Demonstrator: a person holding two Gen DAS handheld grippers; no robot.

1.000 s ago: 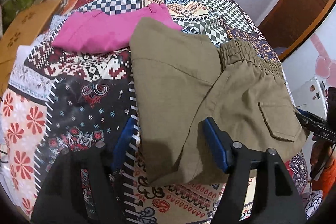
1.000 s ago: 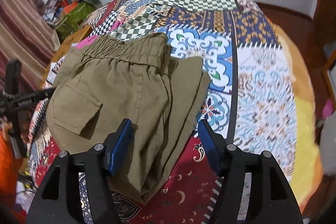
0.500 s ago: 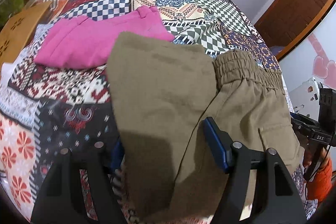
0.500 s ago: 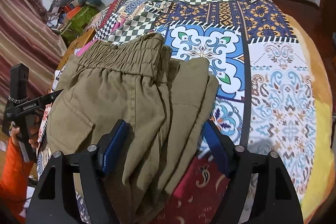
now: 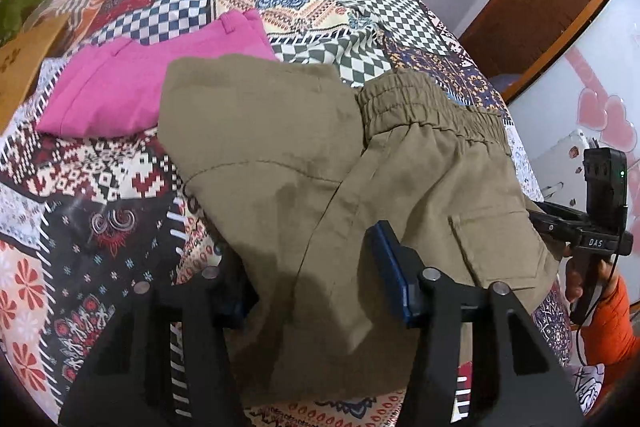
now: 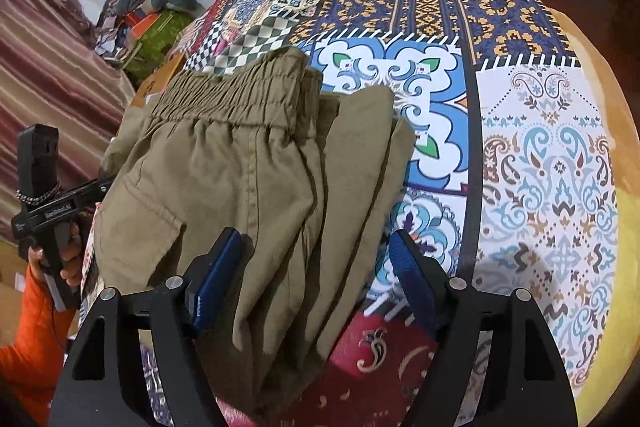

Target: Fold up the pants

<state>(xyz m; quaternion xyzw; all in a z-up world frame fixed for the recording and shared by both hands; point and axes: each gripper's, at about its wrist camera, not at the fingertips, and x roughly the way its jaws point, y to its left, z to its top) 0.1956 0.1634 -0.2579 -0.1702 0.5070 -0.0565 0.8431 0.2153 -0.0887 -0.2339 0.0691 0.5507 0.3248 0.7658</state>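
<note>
Olive pants (image 5: 280, 163) lie folded on the patchwork bed cover (image 5: 100, 187), near its front edge, elastic waistband (image 6: 232, 95) toward the far edge, long axis front to back. Left gripper (image 5: 308, 287): jaws wide, straddling the folded leg panel, cloth running between them; contact not resolvable. Right gripper (image 6: 316, 279): jaws wide, straddling the stacked edge layers. Judgement: both sit about equally near; the next fold turns on the front end lying right at the jaws. Left view alone shows the pink garment (image 5: 132, 87) touching the pants' far left corner; right view alone shows the layered side edge.
</note>
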